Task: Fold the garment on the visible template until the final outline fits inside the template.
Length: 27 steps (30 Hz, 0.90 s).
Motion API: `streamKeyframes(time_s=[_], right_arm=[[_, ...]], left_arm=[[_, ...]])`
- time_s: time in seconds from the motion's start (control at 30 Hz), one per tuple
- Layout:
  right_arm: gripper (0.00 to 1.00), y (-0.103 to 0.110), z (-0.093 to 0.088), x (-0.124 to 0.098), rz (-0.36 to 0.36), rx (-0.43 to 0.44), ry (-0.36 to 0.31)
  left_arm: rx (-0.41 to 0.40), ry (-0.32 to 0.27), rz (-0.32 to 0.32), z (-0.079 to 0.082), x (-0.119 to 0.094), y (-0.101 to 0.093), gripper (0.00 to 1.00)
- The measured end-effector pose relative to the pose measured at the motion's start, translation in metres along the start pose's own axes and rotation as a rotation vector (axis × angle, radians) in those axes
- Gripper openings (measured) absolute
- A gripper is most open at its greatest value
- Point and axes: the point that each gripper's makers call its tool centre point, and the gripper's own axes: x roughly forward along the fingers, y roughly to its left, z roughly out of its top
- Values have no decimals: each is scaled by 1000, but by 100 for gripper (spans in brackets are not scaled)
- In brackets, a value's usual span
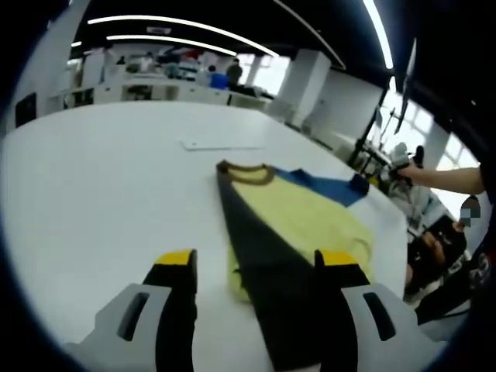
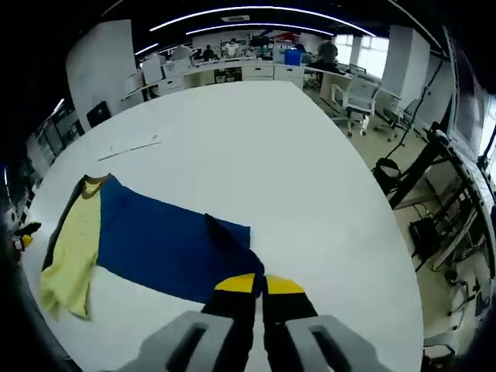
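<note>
The right gripper (image 2: 260,284) is seen with its yellow-tipped jaws pressed together, clamped on the near edge of the garment (image 2: 167,240), right where a dark fold of the fabric bunches up just ahead of the tips. From there the blue panel is spread out flat ahead and to the left of that claw, with a yellow panel and a dark strip lying at its far left end, so the whole thing is laid across the white table (image 2: 256,139).

The left gripper (image 1: 260,267) is held with its jaws wide apart, nothing between them being gripped. The garment (image 1: 298,221) is seen right in front of it: a dark strip runs from the brownish collar down toward the gap between the jaws and passes beside the right-hand jaw, the yellow part is spread to the right of that strip, and a bit of blue is visible beyond it. Whether the jaws are touching the cloth or just hovering over it can't be told.

A thin white sheet (image 1: 221,144) lies flat on the table (image 1: 101,186), well beyond the collar. Farther off, desks, office chairs and ceiling light strips can be made out, and a person's arm (image 1: 446,178) is seen reaching in at the right of the left gripper view.
</note>
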Motion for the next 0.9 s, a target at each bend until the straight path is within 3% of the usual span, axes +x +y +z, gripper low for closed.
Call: streamKeyframes(time_s=[0.13, 0.23, 0.33, 0.6, 0.83, 0.87, 0.9], right_arm=[[0, -14, -19, -4, -86, -98, 57], [0, -10, -28, -2, -67, -29, 56], [0, -11, -34, 2, -73, -23, 73], [2, -13, -38, 4, -80, -71, 100], [42, -13, -20, -3, -53, -74, 13], [47, -5, -13, -4, -8, -90, -29], [51, -3, -13, -5, 1, -81, -29]], left_arm=[[1, 6, 1, -1, 0, 0, 57], [-2, 10, 0, -3, 1, -1, 57], [-1, 14, 1, -3, 1, -1, 57], [-3, 10, 7, -2, 0, 1, 57], [-7, 8, 8, -4, -2, 1, 57], [-8, 6, 9, -4, -2, 1, 57], [-9, 5, 9, -4, -3, 2, 57]])
